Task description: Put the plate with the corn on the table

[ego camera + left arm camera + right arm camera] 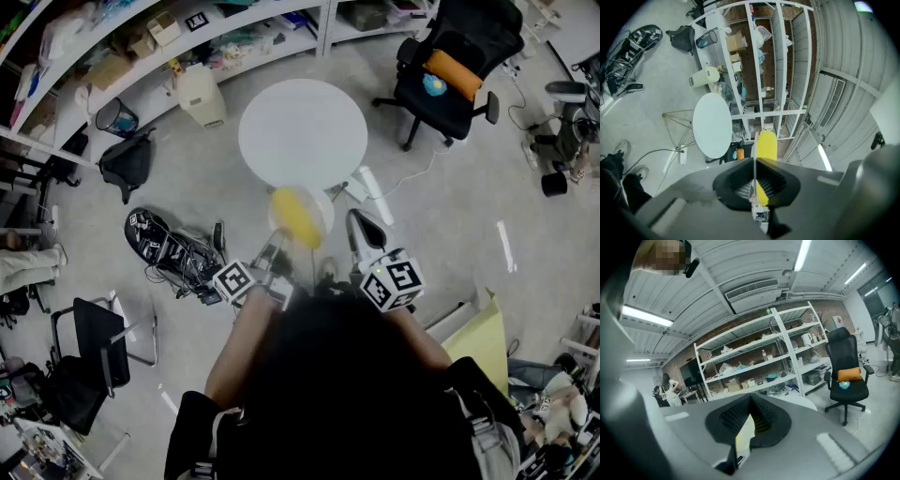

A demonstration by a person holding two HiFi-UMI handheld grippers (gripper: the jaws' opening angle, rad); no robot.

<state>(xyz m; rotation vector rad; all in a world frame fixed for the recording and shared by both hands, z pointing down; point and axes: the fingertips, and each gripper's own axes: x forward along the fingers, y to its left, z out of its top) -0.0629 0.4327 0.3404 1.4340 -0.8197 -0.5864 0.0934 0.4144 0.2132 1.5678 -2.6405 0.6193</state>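
Gripping the plate (pixel 321 201) from either side, both claws are closed on its rim. The left claw (pixel 275 246) pinches the thin white edge, which runs edge-on between its jaws in the left gripper view. The right claw (pixel 355 225) has a pale sliver of that rim squeezed between its jaws in the right gripper view. Both point only a little below level, and the person's arms reach forward from the bottom of the head view. The yellow corn (pixel 295 217) lies on the plate, just to the left claw's side of the middle. The plate is held up in the air between the two claws, not resting on anything, at the near edge of the round white surface (pixel 302 131), whose top is bare. Grey floor (pixel 441 206) spreads around it. Beyond the surface stand long white shelves (pixel 141 52) loaded with boxes and bags, and off to the right is a black office chair (pixel 455 89) with an orange cushion (pixel 452 72) on its seat.
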